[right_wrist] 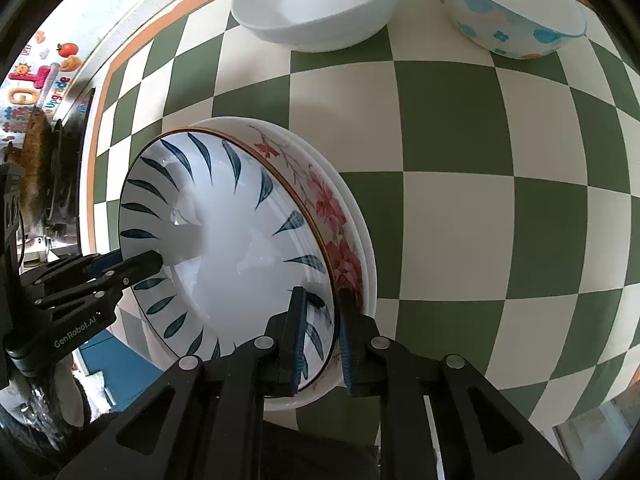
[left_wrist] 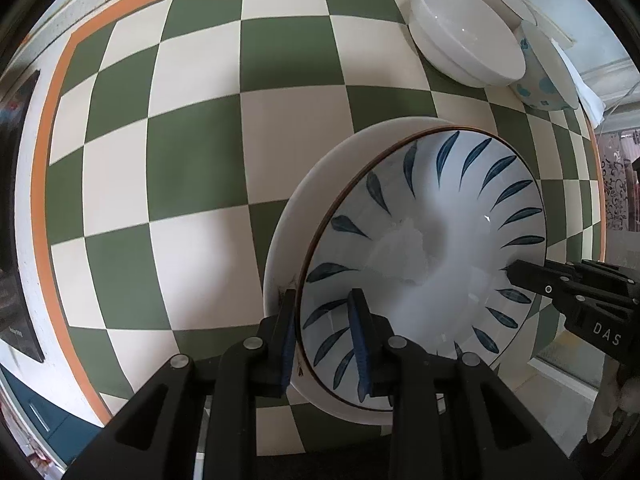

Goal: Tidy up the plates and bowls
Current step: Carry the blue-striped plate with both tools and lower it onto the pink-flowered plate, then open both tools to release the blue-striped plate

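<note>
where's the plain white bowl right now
The plain white bowl sits at the far edge of the checkered tablecloth, top centre in the right wrist view, just left of the blue-dotted bowl and beyond the stacked plates that both grippers hold.

Leaf bowl [left_wrist: 424,248] nests atop plates [right_wrist: 356,216]; two bowls [right_wrist: 316,0] behind.

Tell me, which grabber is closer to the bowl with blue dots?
Right. The right gripper, clamped on the leaf-pattern bowl, has the blue-spotted bowl straight ahead. The left gripper grips the leaf bowl's opposite rim, farther away.
</note>
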Action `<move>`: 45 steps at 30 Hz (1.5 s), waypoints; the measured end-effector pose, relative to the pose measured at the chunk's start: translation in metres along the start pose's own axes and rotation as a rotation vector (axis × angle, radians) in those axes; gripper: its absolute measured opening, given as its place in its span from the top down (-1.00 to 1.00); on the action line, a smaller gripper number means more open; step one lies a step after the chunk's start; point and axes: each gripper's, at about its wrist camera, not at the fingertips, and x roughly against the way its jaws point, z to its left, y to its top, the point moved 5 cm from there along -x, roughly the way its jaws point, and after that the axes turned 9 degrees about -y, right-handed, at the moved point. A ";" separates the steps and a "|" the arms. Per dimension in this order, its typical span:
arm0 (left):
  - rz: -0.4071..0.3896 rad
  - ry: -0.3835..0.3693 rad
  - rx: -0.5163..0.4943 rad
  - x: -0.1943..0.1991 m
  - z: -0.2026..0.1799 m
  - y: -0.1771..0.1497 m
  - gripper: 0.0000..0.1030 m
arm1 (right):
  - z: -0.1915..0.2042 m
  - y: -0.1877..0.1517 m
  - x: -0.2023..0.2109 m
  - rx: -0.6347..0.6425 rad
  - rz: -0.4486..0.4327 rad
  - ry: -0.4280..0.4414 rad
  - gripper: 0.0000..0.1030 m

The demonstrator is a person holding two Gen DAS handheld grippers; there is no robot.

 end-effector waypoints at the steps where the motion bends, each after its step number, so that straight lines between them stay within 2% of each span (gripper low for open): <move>1: 0.002 -0.003 0.004 -0.001 0.000 -0.001 0.56 | 0.000 0.000 0.000 0.000 0.001 0.000 0.65; 9: 0.012 -0.037 0.047 -0.001 0.007 -0.001 0.56 | -0.002 0.000 0.000 -0.014 0.016 0.023 0.65; 18: -0.035 -0.007 0.072 0.013 0.005 -0.002 0.55 | -0.005 -0.001 0.013 0.003 -0.010 0.028 0.63; 24: -0.094 0.034 0.078 0.020 -0.003 -0.016 0.55 | -0.004 -0.008 0.026 0.015 -0.068 0.001 0.63; 29: -0.187 0.096 0.064 0.042 -0.018 -0.034 0.55 | 0.000 -0.025 0.043 0.032 -0.139 -0.048 0.63; 38: -0.328 0.102 0.073 0.089 -0.039 -0.073 0.54 | 0.006 -0.075 0.089 0.030 -0.251 -0.049 0.31; 41: -0.367 0.101 0.063 0.105 -0.048 -0.086 0.47 | 0.010 -0.092 0.113 0.037 -0.306 -0.059 0.06; 45: -0.407 0.106 0.025 0.125 -0.058 -0.103 0.34 | 0.018 -0.114 0.146 0.037 -0.387 -0.060 -0.36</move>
